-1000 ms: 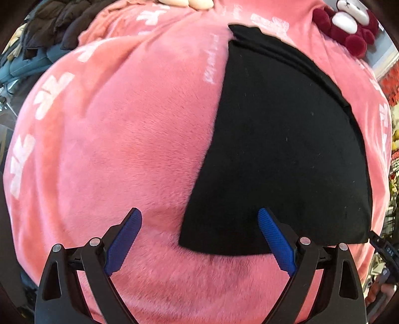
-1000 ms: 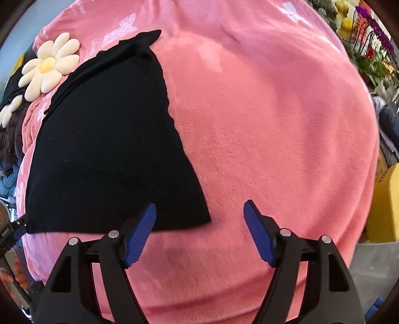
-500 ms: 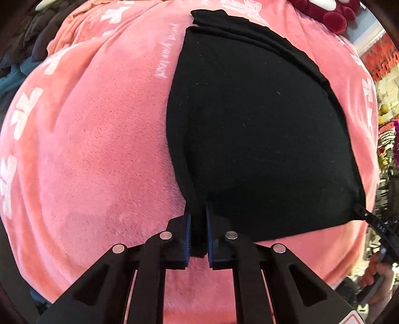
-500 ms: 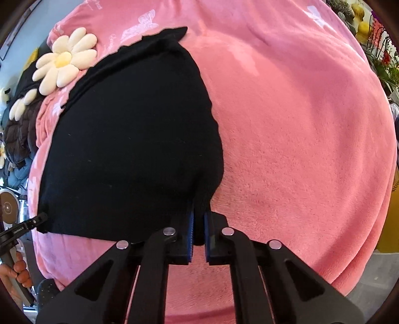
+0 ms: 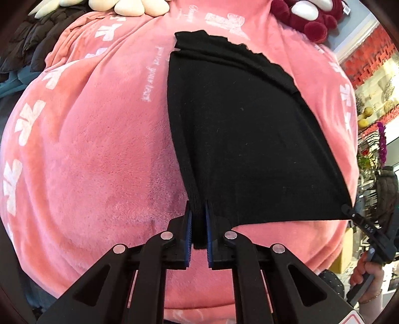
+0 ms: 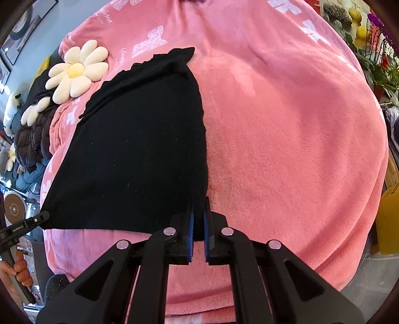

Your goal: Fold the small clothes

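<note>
A black garment lies on a pink fleece blanket; it also shows in the right wrist view. My left gripper is shut on the garment's near left corner. My right gripper is shut on the garment's near right corner. Both near corners are lifted slightly off the blanket, with the near hem stretched between them. The right gripper shows at the garment's far corner in the left wrist view, and the left gripper shows likewise in the right wrist view.
A daisy-shaped cushion and dark padded jackets lie at the blanket's back left. A dark red plush toy sits at the back. Plants and flowers stand to the right, and a yellow object stands beside the blanket.
Both grippers were open over the near hem, then closed on its two corners. They have since lifted the corners and pulled back slightly.
</note>
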A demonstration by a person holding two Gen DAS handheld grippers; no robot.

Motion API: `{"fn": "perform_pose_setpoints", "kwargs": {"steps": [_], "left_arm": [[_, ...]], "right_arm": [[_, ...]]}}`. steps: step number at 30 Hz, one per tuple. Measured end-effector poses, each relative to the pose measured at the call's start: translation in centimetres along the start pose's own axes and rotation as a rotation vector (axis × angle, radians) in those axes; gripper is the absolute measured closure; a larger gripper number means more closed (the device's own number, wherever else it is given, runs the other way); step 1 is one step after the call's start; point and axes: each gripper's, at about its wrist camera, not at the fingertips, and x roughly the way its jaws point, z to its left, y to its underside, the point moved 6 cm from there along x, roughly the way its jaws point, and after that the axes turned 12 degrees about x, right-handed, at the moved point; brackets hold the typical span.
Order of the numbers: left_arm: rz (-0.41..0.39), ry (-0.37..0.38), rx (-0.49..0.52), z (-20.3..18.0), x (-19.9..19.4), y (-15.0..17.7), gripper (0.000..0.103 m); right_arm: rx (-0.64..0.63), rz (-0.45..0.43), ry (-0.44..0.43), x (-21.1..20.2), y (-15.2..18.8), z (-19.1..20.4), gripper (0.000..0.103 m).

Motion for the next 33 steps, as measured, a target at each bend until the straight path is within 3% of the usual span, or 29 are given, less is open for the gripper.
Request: {"fn": "perform_pose_setpoints", "kwargs": {"steps": [5,7,8,10,12,14,15,19,20,21,22,23,24,26,33], "left_arm": [[0.007,0.033,-0.078,1.7,0.7,0.6,0.095],[0.040,0.066,-0.149,2.7,2.2,1.1,0.081],[0.050,0.058,-0.171,3.1,2.7,1.3,0.075],[0.055,0.022,-0.198,4.1,3.4,1.8,0.054],[0.055,-0.007,-0.216,4.9,4.2,2.0,0.043],[0.062,-0.020,-0.238,5.5,4.9,1.9,0.037],[0.064,-0.018,-0.245,5.6,5.2,1.8,0.036],[0.047,-0.031,-0.230,5.5,6.0,0.7,0.026],[0.045,-0.036,-0.207,5.3,6.3,0.2,0.026],[0.037,-0.035,-0.190,5.1,6.4,-0.1,0.031],[0.027,-0.022,-0.172,4.7,6.4,-0.4,0.053],[0.025,0.010,-0.153,4.1,6.2,-1.0,0.069],[0.038,0.053,-0.155,3.7,6.2,-1.2,0.097],[0.033,0.141,-0.210,3.4,5.5,-1.5,0.097],[-0.059,0.228,-0.204,2.8,-0.3,-1.2,0.098]], "right_arm": [[0.002,0.029,-0.020,0.9,0.3,-0.1,0.098],[0.006,0.051,-0.023,1.6,0.4,-0.1,0.096],[0.011,0.062,-0.013,2.0,0.4,-0.3,0.095],[0.018,0.073,-0.001,2.8,0.4,-0.6,0.091],[0.030,0.078,0.024,3.5,0.3,-1.1,0.081],[0.042,0.058,0.042,3.7,0.0,-1.4,0.036],[0.042,0.035,0.043,3.7,-0.3,-1.4,0.032],[0.036,0.079,0.043,5.5,-0.5,-1.0,0.032],[0.034,0.089,0.038,5.9,-0.4,-0.8,0.036],[0.034,0.099,0.029,6.2,-0.3,-0.7,0.058],[0.046,0.113,0.024,6.5,-0.3,-0.5,0.069],[0.057,0.112,0.016,6.5,-0.3,-0.3,0.093],[0.068,0.114,0.003,6.4,-0.3,-0.1,0.098],[0.084,0.083,-0.028,5.1,-0.7,0.4,0.099],[0.084,0.031,-0.109,-0.6,-0.8,-0.4,0.099]]}}
